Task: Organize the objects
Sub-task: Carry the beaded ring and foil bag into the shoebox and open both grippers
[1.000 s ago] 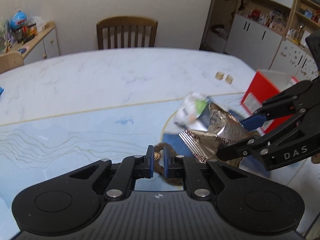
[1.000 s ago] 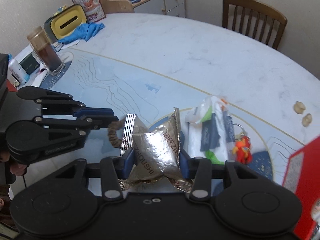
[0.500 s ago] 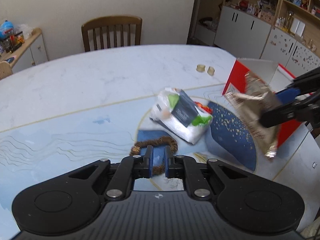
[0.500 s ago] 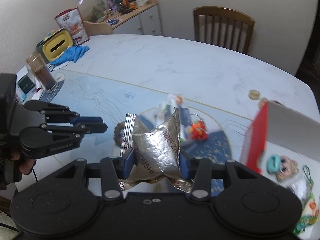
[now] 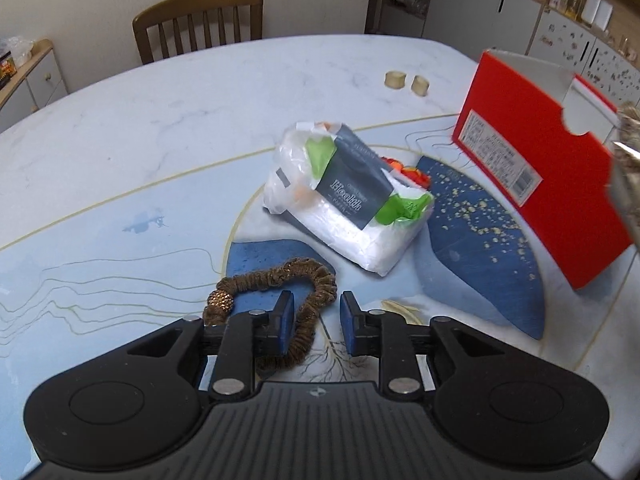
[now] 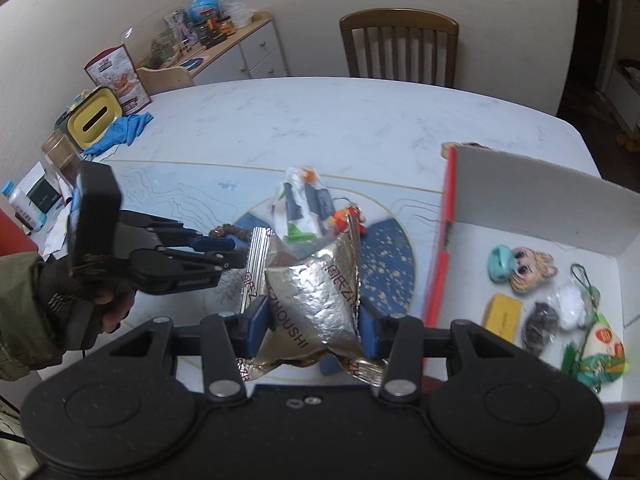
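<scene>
Already the red box (image 6: 536, 216) holds about 6 small trinkets, so the sorting looks roughly half done. Next in is the foil snack bag (image 6: 312, 300), clamped in the right gripper (image 6: 314, 320) beside the box's near wall, not yet over it. Left on the counter (image 5: 200, 92) are the brown scrunchie (image 5: 288, 280), the tissue pack (image 5: 348, 200), an orange keychain figure (image 6: 348, 216) and 2 small beige discs (image 5: 408, 82). Over the scrunchie, the left gripper (image 5: 316, 316) is opening its jaws around the band without pressing it.

Brown scrunchie (image 5: 276, 292) partly hidden behind left tool (image 5: 316, 316) finger. Foil packet (image 5: 628, 168) cut off at right edge, blurred. Orange keychain toy (image 5: 408, 170) mostly hidden behind white bag (image 5: 344, 200). Small items in red box (image 6: 532, 208) blurred; two round bits (image 5: 406, 82) on counter (image 5: 200, 112) too small to identify.
</scene>
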